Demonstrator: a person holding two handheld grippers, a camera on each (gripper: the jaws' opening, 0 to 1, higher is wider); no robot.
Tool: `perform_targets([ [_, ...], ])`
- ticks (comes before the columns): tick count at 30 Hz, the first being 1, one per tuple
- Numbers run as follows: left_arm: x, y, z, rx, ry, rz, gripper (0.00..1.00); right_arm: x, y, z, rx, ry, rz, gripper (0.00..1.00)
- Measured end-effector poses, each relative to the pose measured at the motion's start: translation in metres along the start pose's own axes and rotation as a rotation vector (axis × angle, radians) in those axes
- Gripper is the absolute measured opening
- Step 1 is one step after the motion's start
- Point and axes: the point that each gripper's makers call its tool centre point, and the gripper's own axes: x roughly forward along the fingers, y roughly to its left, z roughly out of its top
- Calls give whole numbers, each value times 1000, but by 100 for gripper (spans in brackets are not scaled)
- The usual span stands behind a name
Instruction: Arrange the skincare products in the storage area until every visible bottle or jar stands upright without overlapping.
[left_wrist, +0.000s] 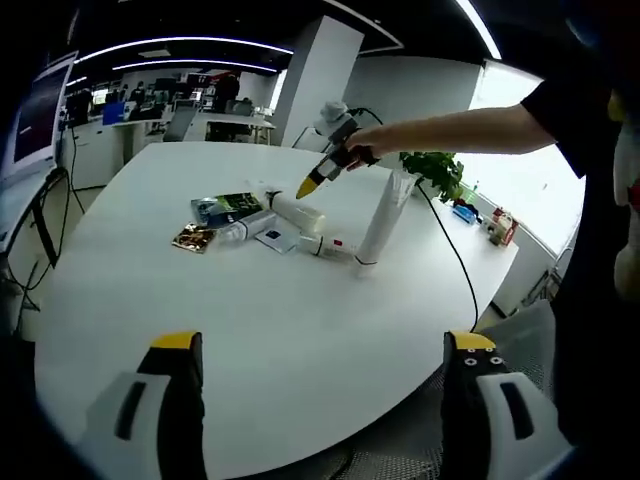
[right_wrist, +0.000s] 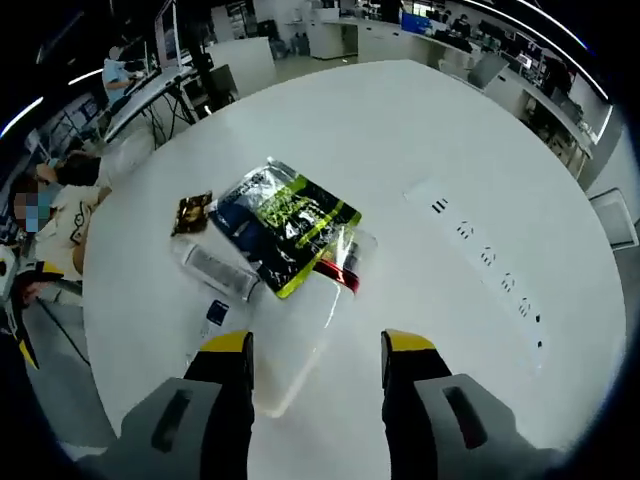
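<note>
**Lying bottle lined up between the right jaws**

On the white table (left_wrist: 300, 330) a white bottle (left_wrist: 296, 209) is seen lying on its side among a tube (left_wrist: 385, 222) already upright, a green pouch (left_wrist: 226, 209) and smaller items. The right gripper (left_wrist: 305, 188) is held directly over that bottle — in the right gripper view the bottle (right_wrist: 305, 335) runs lengthwise up between the spread jaws, its far end under the pouch (right_wrist: 285, 232). Nothing is gripped yet. The left gripper (left_wrist: 320, 350) is held wide open and empty, well apart from the cluster, so the right is judged nearer. A close on the bottle, then a swing upright, is likely called for.
</note>
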Motion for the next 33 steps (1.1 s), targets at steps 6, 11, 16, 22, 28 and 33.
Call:
perform_targets([
  [6, 1, -1, 1, -2, 3, -1, 93, 19, -3, 4, 10, 23, -17, 46],
  [11, 0, 1, 3, -19, -11, -3, 93, 29, -3, -5, 14, 73, -25, 43],
  [16, 0, 3, 4, -29, -18, -2, 92, 39, -3, -8, 31, 100, -19, 41],
  [22, 1, 1, 4, -24, -20, -10, 93, 38, -1, -12, 70, 108, -30, 39],
  [28, 1, 2, 3, -25, -18, -10, 92, 44, -3, -10, 87, 143, -46, 37],
  [33, 2, 2, 2, -24, -12, -11, 92, 49, -4, -14, 83, 180, -56, 37],
])
